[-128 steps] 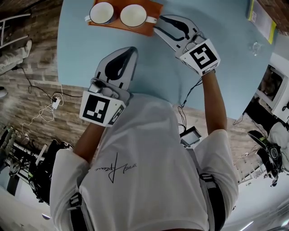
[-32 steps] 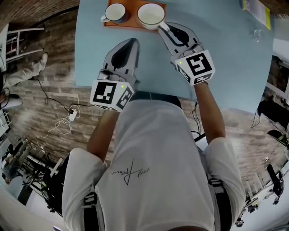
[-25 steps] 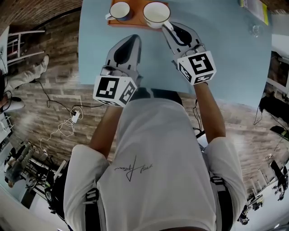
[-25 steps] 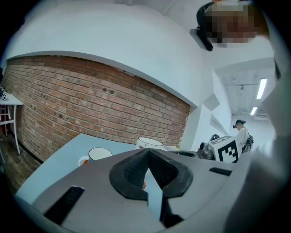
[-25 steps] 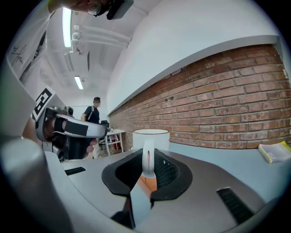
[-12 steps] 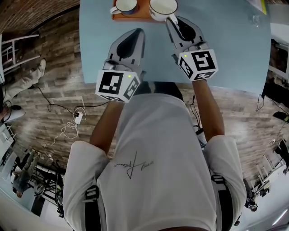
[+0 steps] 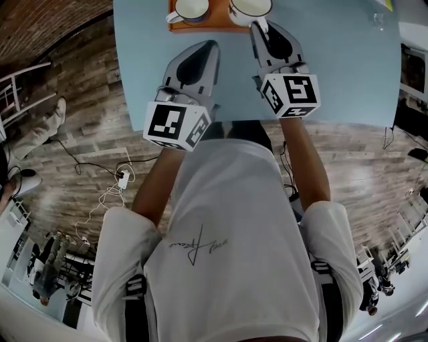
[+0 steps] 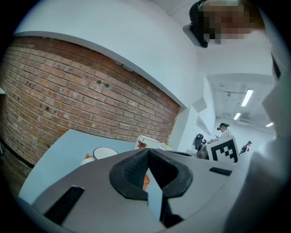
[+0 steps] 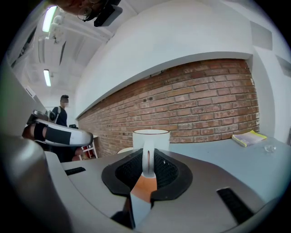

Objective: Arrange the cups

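Two white cups stand on an orange mat (image 7: 215, 25) at the far side of the light blue table (image 7: 348, 73). The left cup (image 7: 190, 8) is lower, with a dark rim line (image 8: 105, 153). The right cup (image 7: 249, 8) is taller and upright (image 9: 151, 140). My right gripper (image 7: 258, 25) is shut on that cup's handle (image 9: 146, 161), which stands upright between the pads. My left gripper (image 7: 208, 45) hovers just short of the mat, shut with nothing in it (image 8: 148, 154). The right cup (image 8: 150, 142) shows a leaf print on its side.
A yellow booklet (image 9: 248, 138) and a small clear glass (image 9: 270, 148) lie far right on the table. A brick wall runs behind it. The table's near edge (image 7: 200, 123) is against the person's body. Cables (image 7: 107, 194) and a chair (image 7: 23, 73) are on the wooden floor at the left.
The left gripper has crept forward towards the mat. The right gripper has turned a little while staying on the cup's handle. The head view has tipped, so the cups now sit at the picture's top edge.
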Demonstrator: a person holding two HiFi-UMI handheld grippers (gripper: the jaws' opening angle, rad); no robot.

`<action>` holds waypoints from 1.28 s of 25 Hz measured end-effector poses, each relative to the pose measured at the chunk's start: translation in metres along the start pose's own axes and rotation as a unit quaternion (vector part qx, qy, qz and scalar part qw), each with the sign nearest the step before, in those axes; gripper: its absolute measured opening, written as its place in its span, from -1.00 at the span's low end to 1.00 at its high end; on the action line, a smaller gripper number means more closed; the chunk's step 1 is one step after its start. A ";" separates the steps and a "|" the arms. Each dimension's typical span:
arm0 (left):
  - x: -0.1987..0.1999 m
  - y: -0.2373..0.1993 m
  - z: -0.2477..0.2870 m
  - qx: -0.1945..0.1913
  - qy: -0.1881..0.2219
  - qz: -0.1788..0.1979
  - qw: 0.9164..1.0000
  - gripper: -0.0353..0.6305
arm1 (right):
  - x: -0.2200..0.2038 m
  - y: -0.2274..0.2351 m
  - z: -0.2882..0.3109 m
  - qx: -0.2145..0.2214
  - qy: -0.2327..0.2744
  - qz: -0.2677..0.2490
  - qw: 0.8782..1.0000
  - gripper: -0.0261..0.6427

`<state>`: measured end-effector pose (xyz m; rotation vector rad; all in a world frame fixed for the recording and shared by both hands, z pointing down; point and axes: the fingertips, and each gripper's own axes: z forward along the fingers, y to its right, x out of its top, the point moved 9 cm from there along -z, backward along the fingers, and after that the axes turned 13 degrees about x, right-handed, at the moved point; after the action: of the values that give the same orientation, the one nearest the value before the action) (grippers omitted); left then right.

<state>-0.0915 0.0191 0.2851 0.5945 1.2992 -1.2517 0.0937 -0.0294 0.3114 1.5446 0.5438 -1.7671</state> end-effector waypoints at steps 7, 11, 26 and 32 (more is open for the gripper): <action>-0.001 -0.016 0.001 -0.026 -0.010 -0.001 1.000 -0.87 | -0.009 -0.014 0.014 -0.054 0.008 0.006 0.999 -0.73; -0.001 -0.026 0.002 -0.037 -0.012 -0.002 0.999 -0.87 | -0.017 -0.022 0.021 -0.081 0.011 0.009 0.997 -0.73; -0.011 -0.033 0.000 -0.063 -0.026 -0.008 0.998 -0.87 | -0.048 -0.026 0.039 -0.164 0.029 0.014 0.986 -0.73; -0.020 -0.044 -0.002 -0.056 -0.041 -0.010 0.998 -0.87 | -0.065 -0.030 0.047 -0.187 0.028 0.004 0.982 -0.73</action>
<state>-0.1280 0.0151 0.3161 0.4478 1.2995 -1.1987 0.0417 -0.0282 0.3797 1.3306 0.8429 -1.5130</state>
